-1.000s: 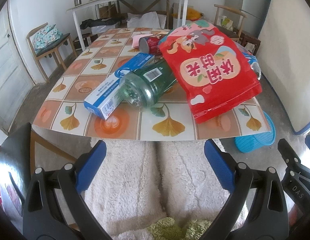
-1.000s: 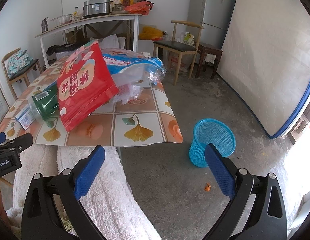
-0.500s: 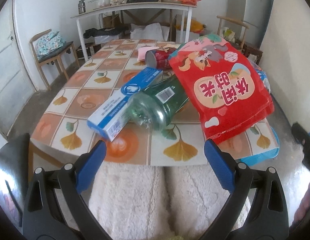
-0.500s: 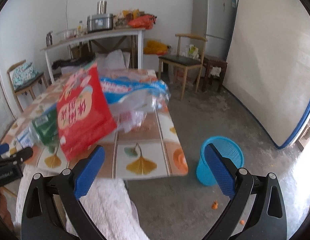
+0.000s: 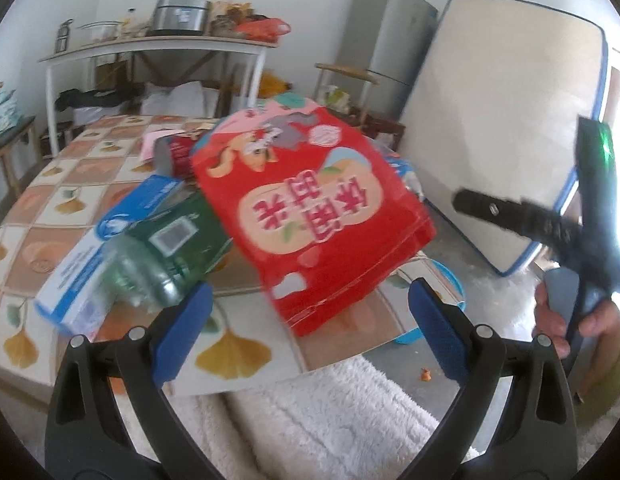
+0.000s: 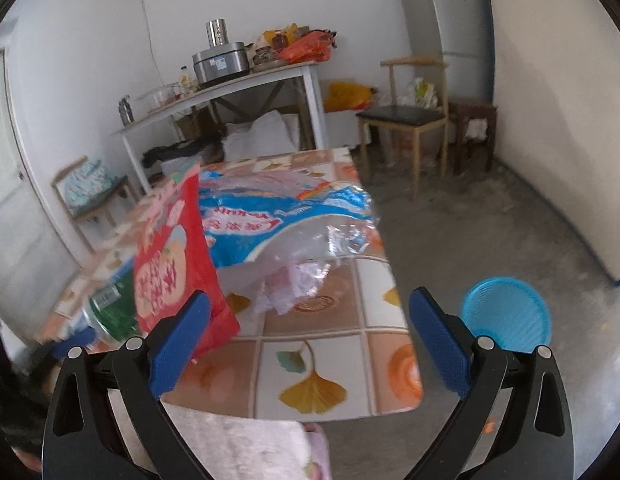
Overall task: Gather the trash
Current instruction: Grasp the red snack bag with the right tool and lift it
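A heap of trash lies on the tiled table (image 5: pixel 230 356): a big red snack bag (image 5: pixel 310 216), a green plastic bottle (image 5: pixel 166 252) on its side, a blue and white box (image 5: pixel 90 268) and a red can (image 5: pixel 178 156). In the right wrist view the red bag (image 6: pixel 170 264) leans on a blue and clear plastic bag (image 6: pixel 286 220). My left gripper (image 5: pixel 310 336) is open just short of the red bag's lower edge. My right gripper (image 6: pixel 306 340) is open over the table's near end. A blue waste basket (image 6: pixel 506 312) stands on the floor to the right.
White fluffy trousers (image 5: pixel 330 412) fill the foreground below the table edge. The right gripper's body (image 5: pixel 550 224) shows at the right of the left wrist view. A chair (image 6: pixel 406 120), a fridge (image 6: pixel 446 12) and a side table (image 6: pixel 230 84) stand behind. A mattress (image 5: pixel 498 152) leans on the wall.
Both grippers have moved up and forward toward the table, and the left one has turned right. Both stay open. The trash has not moved.
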`<control>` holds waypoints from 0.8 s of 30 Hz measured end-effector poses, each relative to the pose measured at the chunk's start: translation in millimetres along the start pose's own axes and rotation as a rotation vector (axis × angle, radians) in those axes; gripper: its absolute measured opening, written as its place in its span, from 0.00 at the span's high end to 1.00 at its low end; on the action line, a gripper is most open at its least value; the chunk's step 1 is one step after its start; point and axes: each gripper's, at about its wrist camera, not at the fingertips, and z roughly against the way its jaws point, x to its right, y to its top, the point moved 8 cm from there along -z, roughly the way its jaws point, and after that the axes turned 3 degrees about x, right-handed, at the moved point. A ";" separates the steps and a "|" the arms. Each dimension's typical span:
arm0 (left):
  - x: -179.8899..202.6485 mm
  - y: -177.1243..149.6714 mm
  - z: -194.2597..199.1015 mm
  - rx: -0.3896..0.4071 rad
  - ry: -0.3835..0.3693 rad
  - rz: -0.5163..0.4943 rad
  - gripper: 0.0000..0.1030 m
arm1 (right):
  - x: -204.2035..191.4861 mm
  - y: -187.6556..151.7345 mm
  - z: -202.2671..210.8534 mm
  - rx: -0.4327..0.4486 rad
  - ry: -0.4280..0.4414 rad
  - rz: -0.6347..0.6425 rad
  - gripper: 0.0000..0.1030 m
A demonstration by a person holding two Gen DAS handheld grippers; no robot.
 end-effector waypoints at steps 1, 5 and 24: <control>2.8 -1.3 -2.7 -0.011 -0.004 -0.007 0.08 | -2.1 4.1 -2.3 -0.003 0.025 -0.006 0.18; 1.5 -2.5 -11.6 -0.044 -0.003 -0.020 0.08 | -22.1 24.4 -9.1 -0.020 0.175 -0.014 0.25; -2.8 -0.4 -31.4 -0.070 -0.018 -0.092 0.35 | -86.5 38.7 -98.9 -0.409 0.366 0.056 0.57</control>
